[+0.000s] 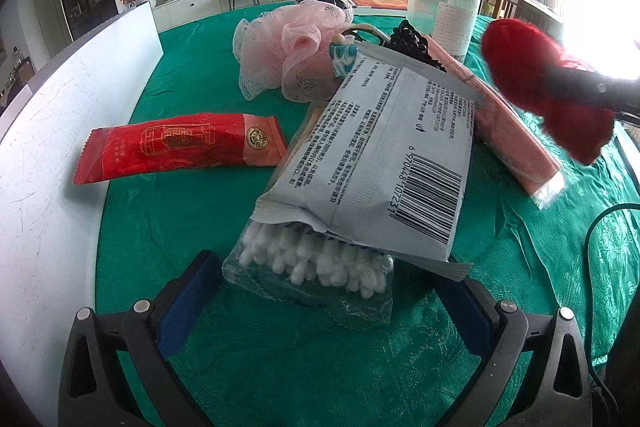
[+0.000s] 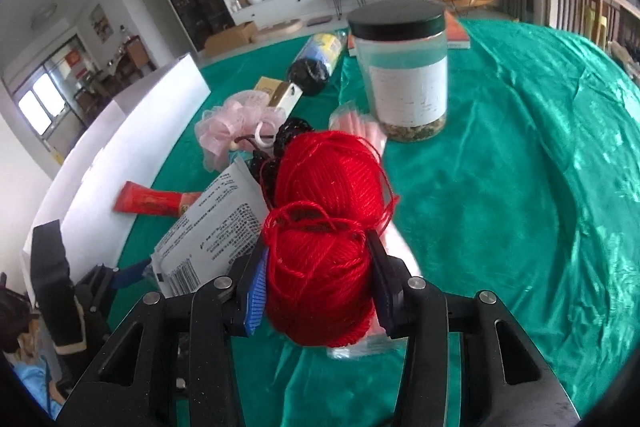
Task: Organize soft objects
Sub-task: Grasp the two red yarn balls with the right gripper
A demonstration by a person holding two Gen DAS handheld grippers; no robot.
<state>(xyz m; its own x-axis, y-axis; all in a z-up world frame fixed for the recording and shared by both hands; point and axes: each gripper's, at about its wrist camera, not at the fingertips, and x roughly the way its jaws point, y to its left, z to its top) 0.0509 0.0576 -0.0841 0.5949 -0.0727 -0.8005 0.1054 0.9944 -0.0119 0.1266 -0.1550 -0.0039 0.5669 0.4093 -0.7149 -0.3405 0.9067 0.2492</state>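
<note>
My right gripper (image 2: 318, 267) is clamped on the red yarn skein (image 2: 324, 227): one blue-padded finger (image 2: 256, 291) presses its left side, the other its right, and the skein's waist sits squeezed between them, its far lobe bulging out beyond the fingertips. From the left wrist view I see that skein (image 1: 548, 87) held in the air at the right, above the green tablecloth (image 1: 280, 367).

My left gripper (image 1: 328, 291) has its fingers spread wide apart. Between them, near the tips, lies a clear bag of cotton swabs (image 1: 320, 275), resting on the cloth and touching neither pad that I can make out. A grey printed packet (image 1: 384, 155) with a barcode lies across the bag's far end. To the left of it sits a red sachet (image 1: 180, 147); behind, a pink mesh bath pouf (image 1: 292, 47) and a pink wrapped bundle (image 1: 516, 139). A lidded clear jar (image 2: 400, 67) stands farther back.
</note>
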